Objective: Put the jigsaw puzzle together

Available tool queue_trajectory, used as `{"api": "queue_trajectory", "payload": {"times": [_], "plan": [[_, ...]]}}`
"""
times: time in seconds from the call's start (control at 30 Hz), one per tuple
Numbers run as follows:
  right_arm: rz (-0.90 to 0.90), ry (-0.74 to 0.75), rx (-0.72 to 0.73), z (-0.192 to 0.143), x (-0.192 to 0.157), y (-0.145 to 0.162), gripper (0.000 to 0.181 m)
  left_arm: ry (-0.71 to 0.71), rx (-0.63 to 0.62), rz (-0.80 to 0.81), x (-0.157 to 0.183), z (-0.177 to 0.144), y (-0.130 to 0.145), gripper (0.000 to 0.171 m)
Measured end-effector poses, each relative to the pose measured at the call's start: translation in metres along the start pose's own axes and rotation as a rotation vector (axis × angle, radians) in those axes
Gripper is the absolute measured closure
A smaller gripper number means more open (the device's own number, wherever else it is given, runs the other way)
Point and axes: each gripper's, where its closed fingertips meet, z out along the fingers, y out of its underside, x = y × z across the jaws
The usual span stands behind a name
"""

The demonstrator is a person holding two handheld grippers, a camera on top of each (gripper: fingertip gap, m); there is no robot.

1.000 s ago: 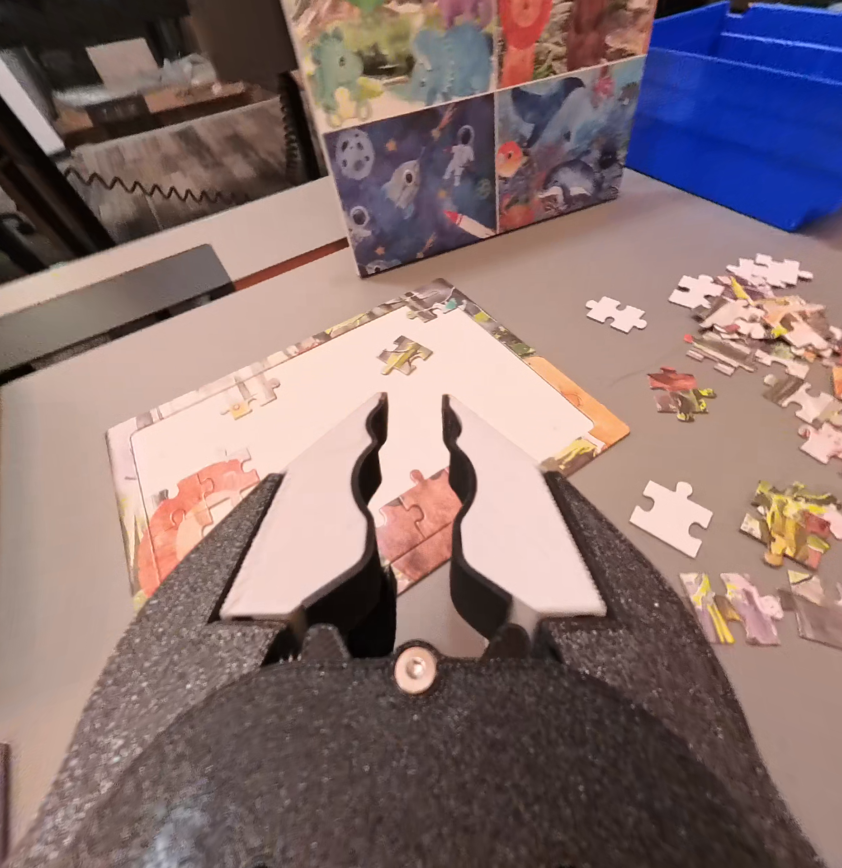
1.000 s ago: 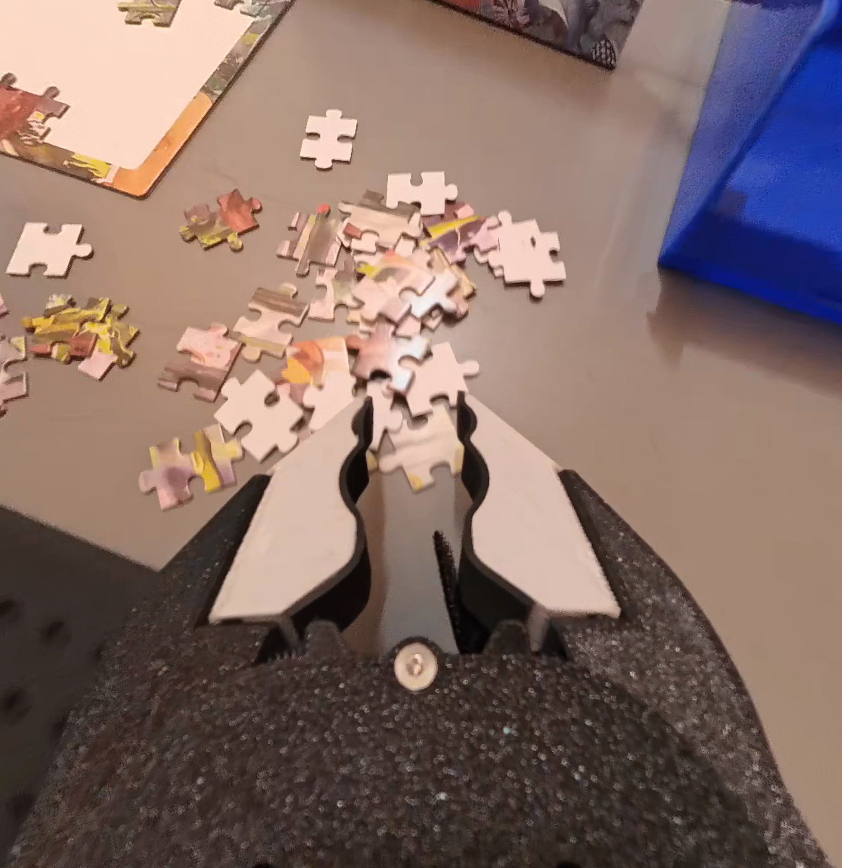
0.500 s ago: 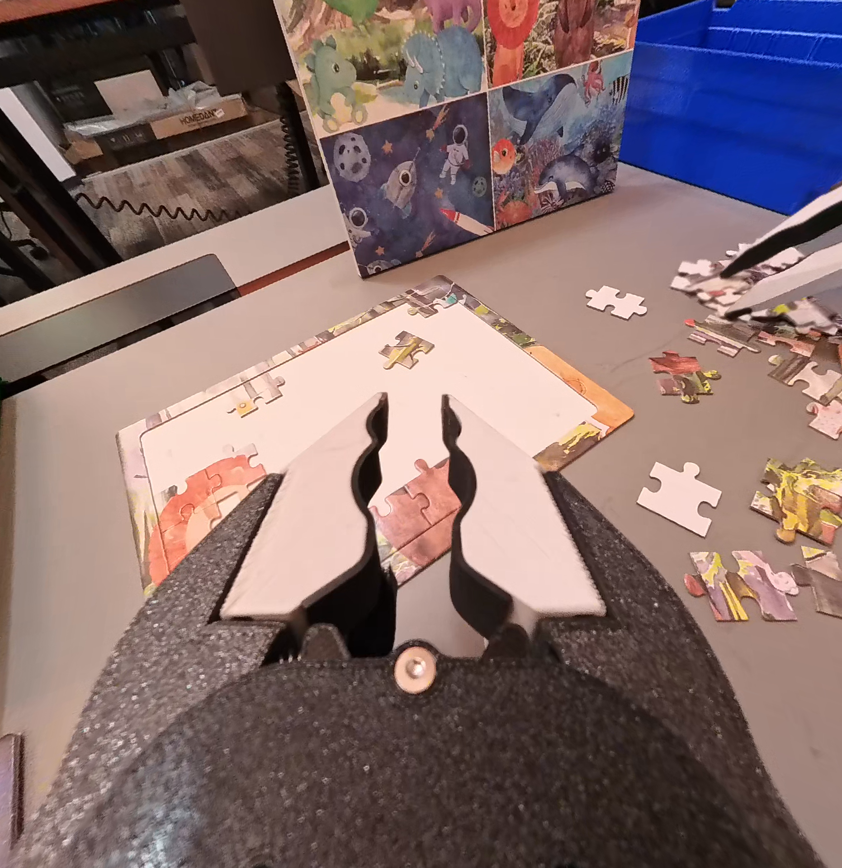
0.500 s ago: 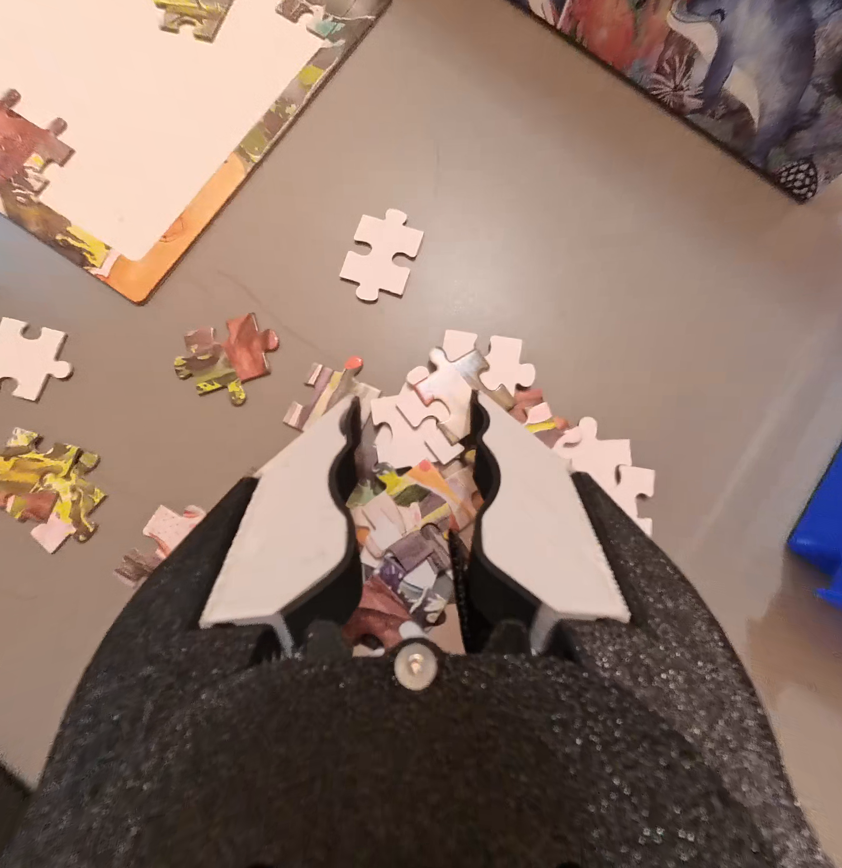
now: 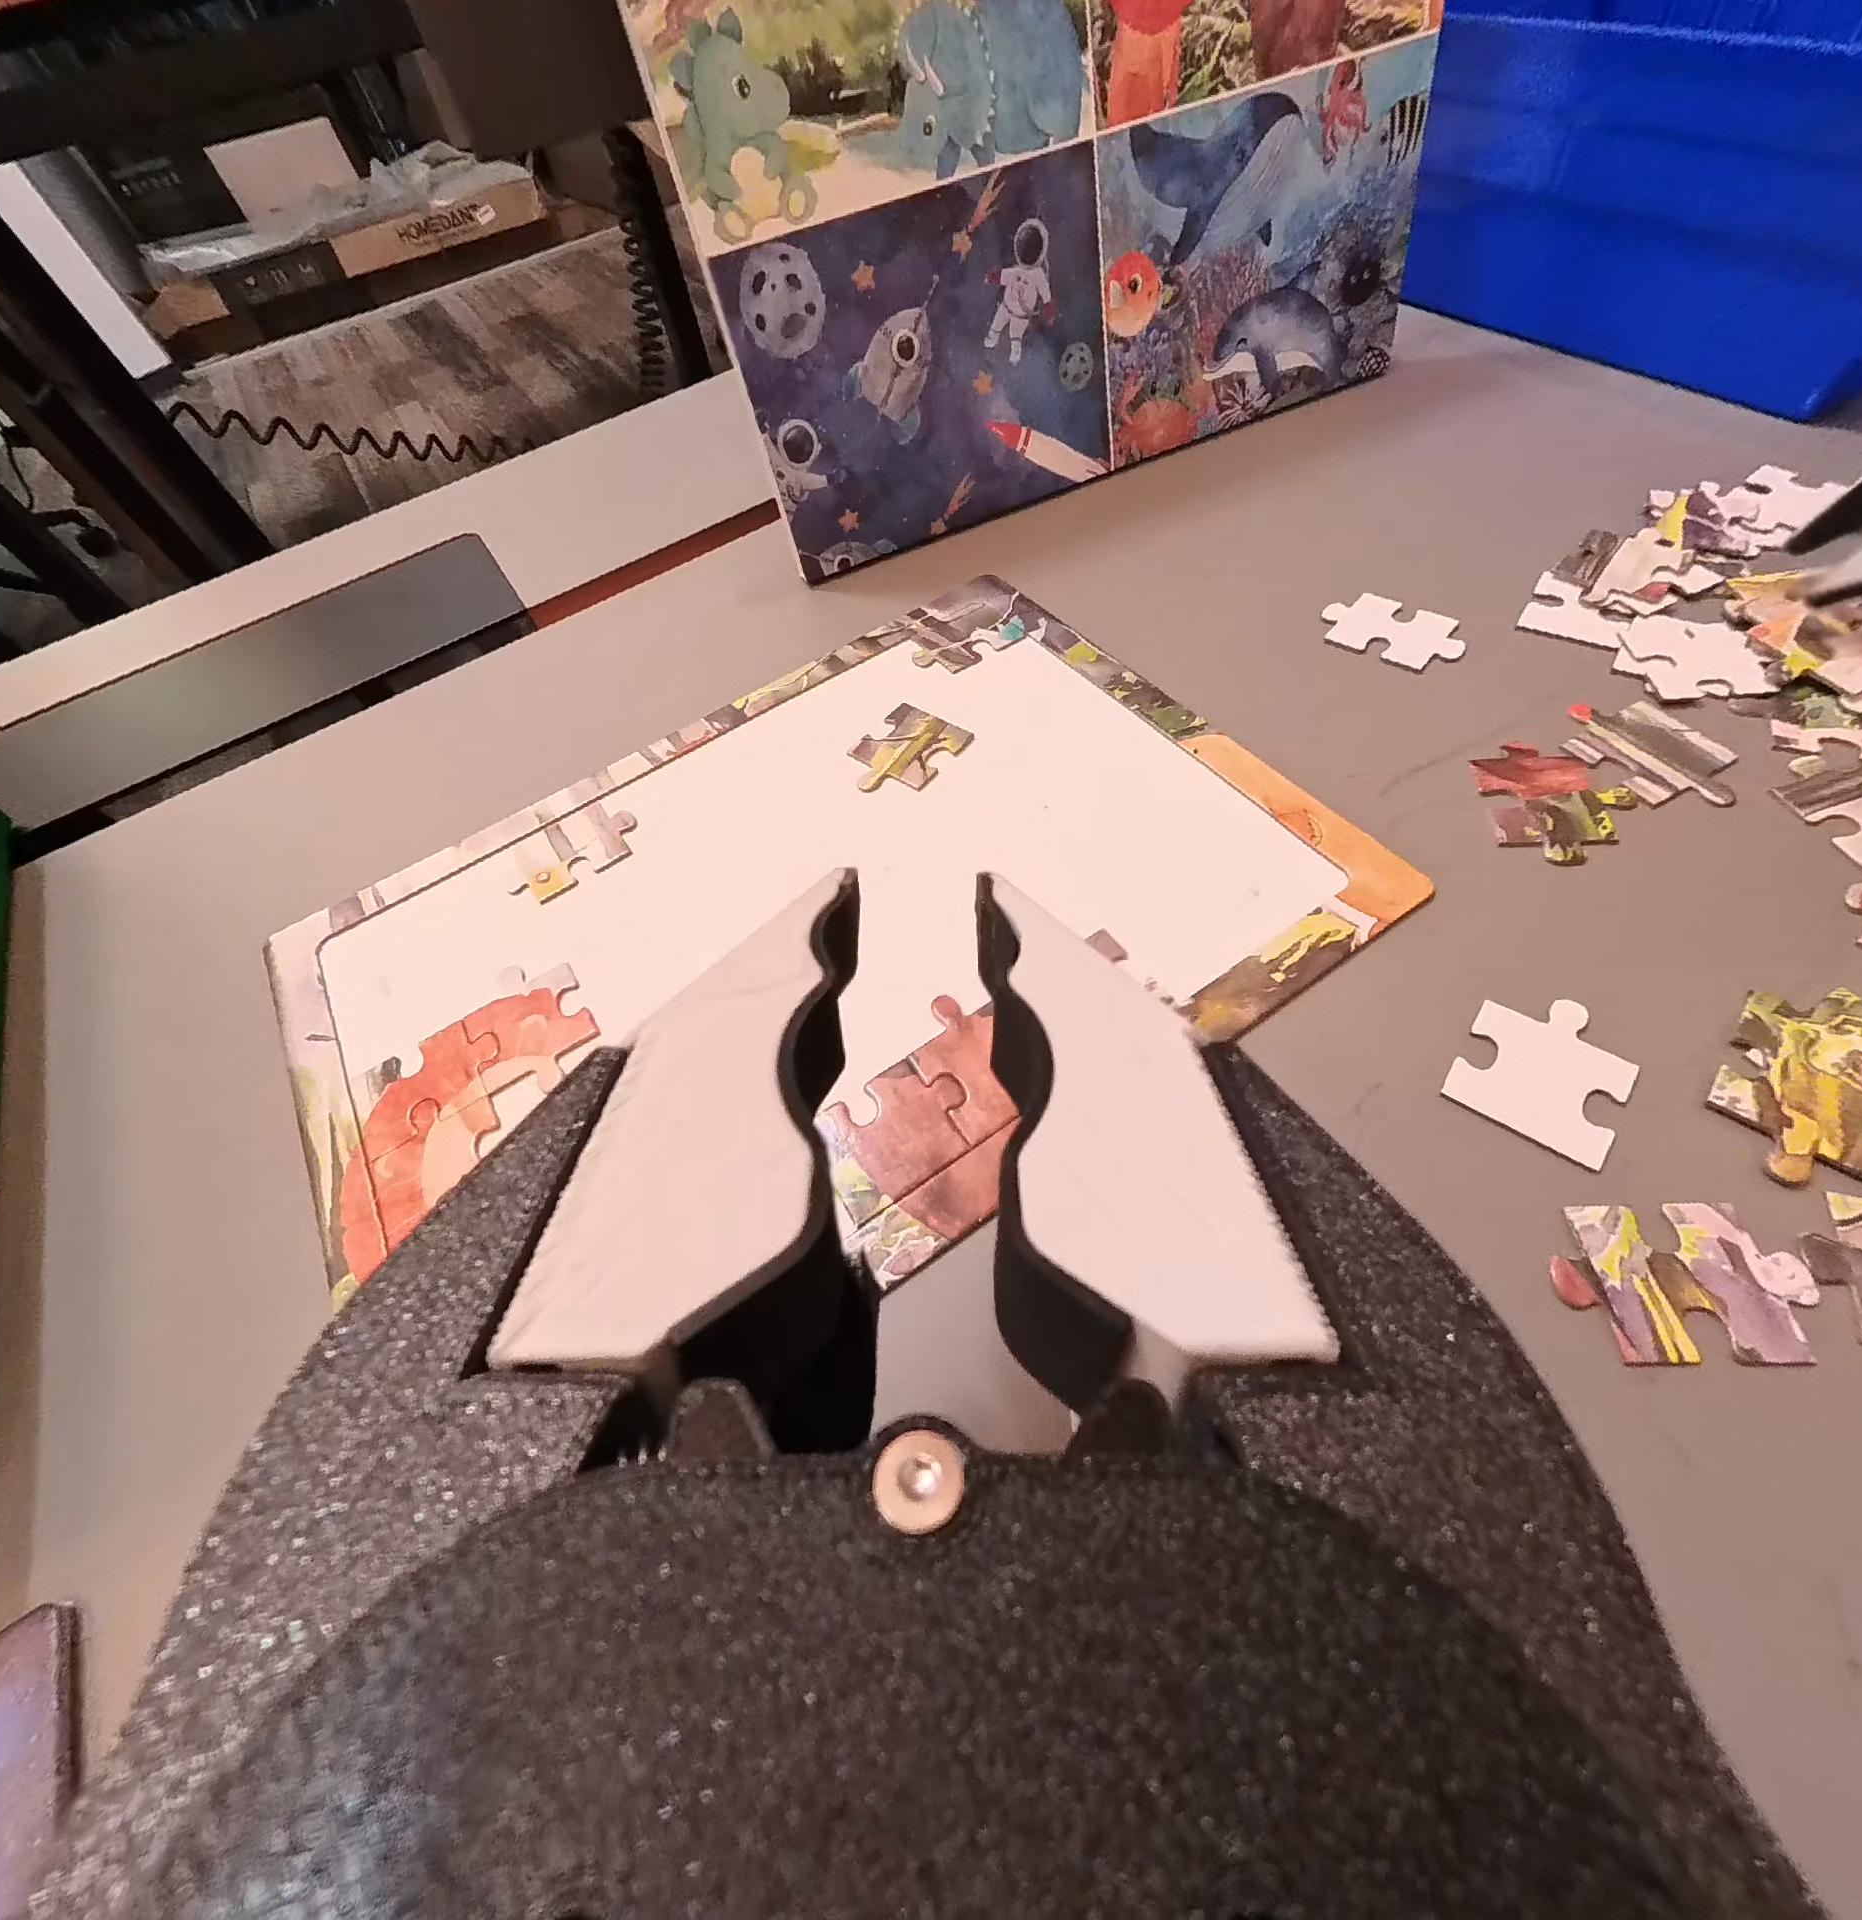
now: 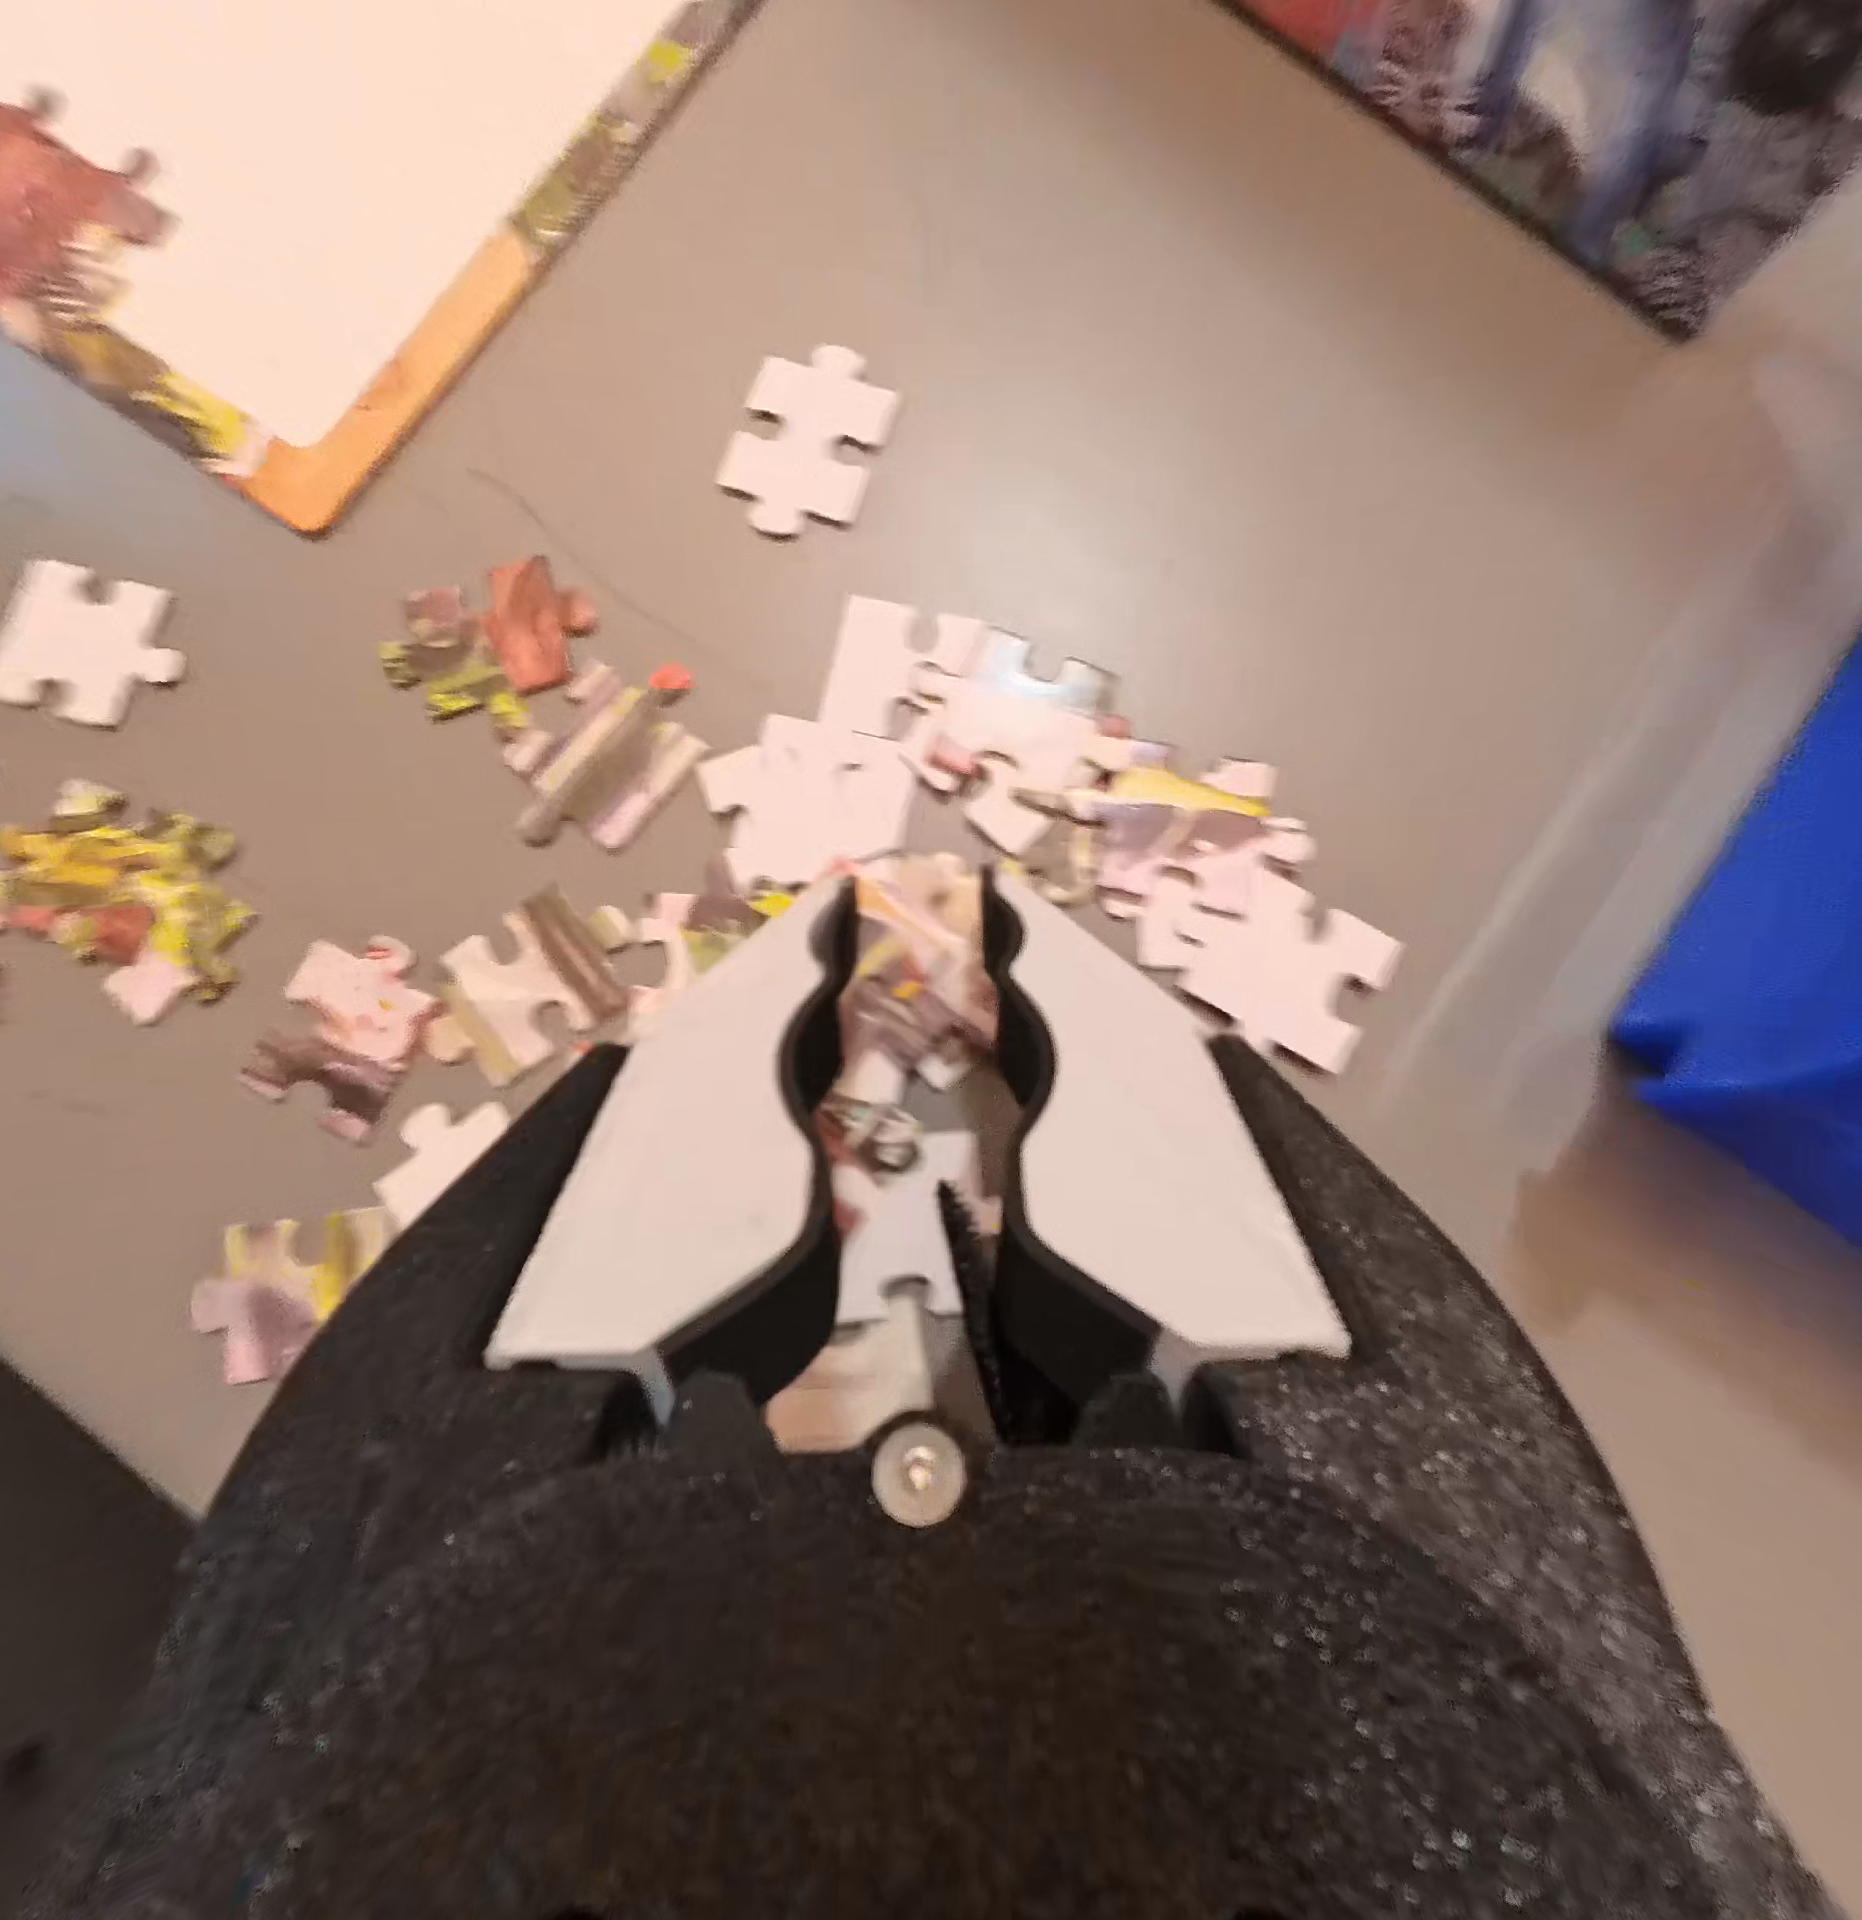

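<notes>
Right tool point(image 6: 916, 883) dips into the heap of loose pieces point(image 6: 1020, 790) on the tabletop point(image 6: 1166, 416), jaws narrowly parted, gripping nothing I can confirm. Left tool point(image 5: 916, 883) hovers, narrowly parted and empty, above the puzzle tray point(image 5: 1311, 831). Pieces look light, thin, slippery: pinch one by its edges.

— What sort of place is this?

— An office or lab workroom, by the look of it. Ahead and left of the left claw point(image 5: 916, 883), past the edge of the grey table point(image 5: 179, 1039), the floor is grey patterned carpet tile point(image 5: 428, 343).

— Anything else?

— A black coiled cable point(image 5: 387, 442) hangs there, and flat cardboard boxes point(image 5: 428, 223) sit on dark shelving farther back. Ahead and right of the claw stands a blue plastic storage bin point(image 5: 1654, 177).

— Not a home, then?

— The bin, shelving and carpet tile point to a workplace, though the printed picture box point(image 5: 1052, 270) straight ahead is a child's puzzle box.
</notes>
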Motion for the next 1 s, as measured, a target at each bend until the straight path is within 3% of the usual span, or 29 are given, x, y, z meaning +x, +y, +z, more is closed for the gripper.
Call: {"api": "queue_trajectory", "payload": {"times": [0.07, 0.17, 0.23, 0.4, 0.47, 0.63, 0.83, 0.9, 1.0], "plan": [[-0.024, -0.062, -0.008, 0.009, -0.017, -0.003, 0.141, -0.006, -0.008, 0.019, 0.001, 0.001, 0.001, 0.150], [-0.117, -0.006, -0.044, 0.025, -0.022, -0.006, 0.134, -0.008, -0.017, 0.035, 0.002, 0.002, 0.003, 0.150], [-0.092, -0.018, -0.030, 0.030, -0.023, -0.008, 0.144, -0.006, -0.017, 0.030, 0.002, 0.002, 0.003, 0.150], [-0.026, -0.012, -0.012, 0.027, -0.013, -0.006, 0.145, -0.003, -0.019, 0.024, 0.002, 0.003, 0.004, 0.150], [0.004, -0.073, 0.028, 0.024, -0.019, -0.010, 0.155, -0.006, -0.023, 0.031, 0.002, 0.003, 0.005, 0.150], [0.188, -0.325, 0.232, -0.002, -0.036, -0.039, 0.155, -0.011, -0.018, 0.030, 0.001, 0.002, 0.003, 0.150], [0.438, -0.857, 0.528, -0.063, -0.076, -0.092, 0.155, 0.035, 0.000, 0.044, 0.014, 0.001, -0.002, 0.150], [0.468, -1.031, 0.599, -0.087, -0.087, -0.103, 0.155, 0.116, 0.030, 0.030, 0.031, -0.002, -0.010, 0.150], [0.470, -1.166, 0.628, -0.102, -0.102, -0.110, 0.155, 0.320, 0.119, 0.012, 0.075, -0.017, -0.033, 0.147]]}}
